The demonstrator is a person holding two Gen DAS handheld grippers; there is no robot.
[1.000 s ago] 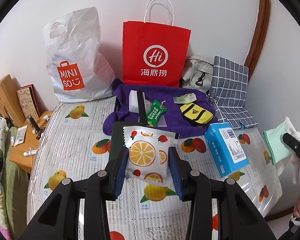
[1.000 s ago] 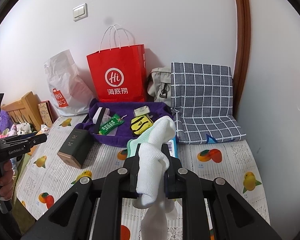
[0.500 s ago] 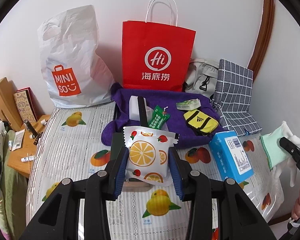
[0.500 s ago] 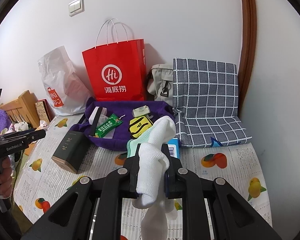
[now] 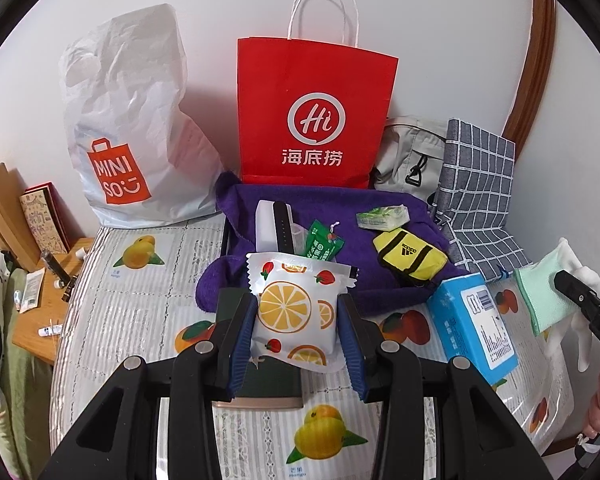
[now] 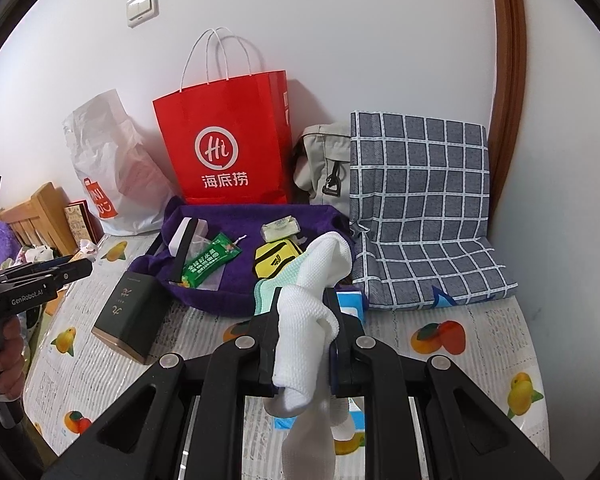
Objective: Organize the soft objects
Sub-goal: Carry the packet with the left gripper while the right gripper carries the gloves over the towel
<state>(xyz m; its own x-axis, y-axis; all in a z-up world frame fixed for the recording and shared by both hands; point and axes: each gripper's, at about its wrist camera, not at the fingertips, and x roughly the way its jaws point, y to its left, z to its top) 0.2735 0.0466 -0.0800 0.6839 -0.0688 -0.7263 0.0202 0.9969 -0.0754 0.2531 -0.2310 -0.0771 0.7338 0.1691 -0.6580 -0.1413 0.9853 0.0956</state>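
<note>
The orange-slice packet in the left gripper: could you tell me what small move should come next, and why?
Probably carry the orange-slice packet forward and set it on the purple towel: the left gripper holds it above the dark box, short of the towel's other small items.

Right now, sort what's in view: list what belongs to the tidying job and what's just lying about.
Job:
- snack packet, held in left gripper
- white cloth, held in right gripper
- purple towel
- yellow pouch

Lying about:
- red bag
- blue box
- dark box

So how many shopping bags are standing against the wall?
2: a white plastic bag on the left and a red paper bag beside it, behind the purple cloth. Others may be hidden.
</note>
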